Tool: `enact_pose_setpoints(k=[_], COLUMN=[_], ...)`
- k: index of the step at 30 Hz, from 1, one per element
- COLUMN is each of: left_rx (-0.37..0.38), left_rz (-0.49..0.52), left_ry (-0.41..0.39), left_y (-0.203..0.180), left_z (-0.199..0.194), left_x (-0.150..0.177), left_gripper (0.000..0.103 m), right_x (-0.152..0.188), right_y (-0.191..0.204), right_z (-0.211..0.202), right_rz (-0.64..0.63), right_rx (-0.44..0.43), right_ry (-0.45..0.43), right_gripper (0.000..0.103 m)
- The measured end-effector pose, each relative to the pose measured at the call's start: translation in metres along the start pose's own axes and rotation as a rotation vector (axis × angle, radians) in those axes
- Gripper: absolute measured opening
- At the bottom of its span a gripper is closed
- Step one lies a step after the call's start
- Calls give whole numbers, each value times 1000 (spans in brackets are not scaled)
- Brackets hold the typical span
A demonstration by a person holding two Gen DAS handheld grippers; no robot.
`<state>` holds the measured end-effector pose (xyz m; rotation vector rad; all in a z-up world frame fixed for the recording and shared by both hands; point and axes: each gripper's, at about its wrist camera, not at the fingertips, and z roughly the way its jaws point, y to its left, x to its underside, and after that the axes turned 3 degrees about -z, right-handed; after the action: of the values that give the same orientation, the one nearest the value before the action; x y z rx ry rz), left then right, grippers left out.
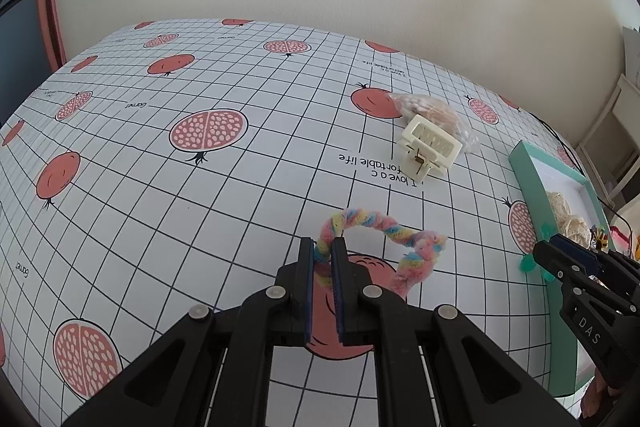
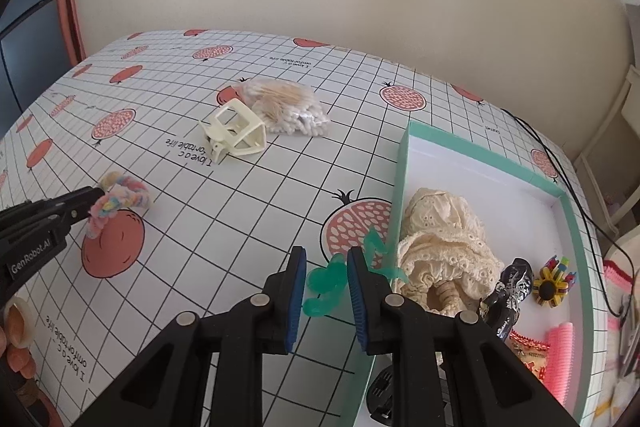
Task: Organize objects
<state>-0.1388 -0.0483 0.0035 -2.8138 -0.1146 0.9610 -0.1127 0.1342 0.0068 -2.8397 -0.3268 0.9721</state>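
My left gripper [image 1: 322,254] is shut on one end of a pastel rainbow fuzzy loop [image 1: 384,239] that rests on the pomegranate tablecloth; it also shows in the right wrist view [image 2: 120,201]. My right gripper [image 2: 326,267] stands around a green spiral hair tie [image 2: 326,281] beside the left wall of the teal box [image 2: 400,163], with a gap between its pads and the tie. A cream hair claw [image 2: 236,137] and a bag of cotton swabs [image 2: 288,105] lie further back.
The teal box holds a cream lace scrunchie [image 2: 444,247], a black wrapped item [image 2: 508,291], a yellow multicoloured clip [image 2: 552,283], a pink roller [image 2: 560,359] and a snack packet [image 2: 528,351]. A black cable [image 2: 580,203] runs behind the box. The wall stands at the table's far edge.
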Motion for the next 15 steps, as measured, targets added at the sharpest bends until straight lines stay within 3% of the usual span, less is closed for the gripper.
enact_pose_setpoints(k=[6,15], left_rx=[-3,-4], left_rz=[6,12], left_ry=[2,5], left_y=[-1,-1], left_z=[1,1], left_x=[1,1], left_gripper=[8,8], right_x=[1,-2], right_y=[-5,-5], right_z=[0,-9], right_rz=[6,13], right_rx=[13,11], right_ry=[-1,-30], right_gripper=[5,0])
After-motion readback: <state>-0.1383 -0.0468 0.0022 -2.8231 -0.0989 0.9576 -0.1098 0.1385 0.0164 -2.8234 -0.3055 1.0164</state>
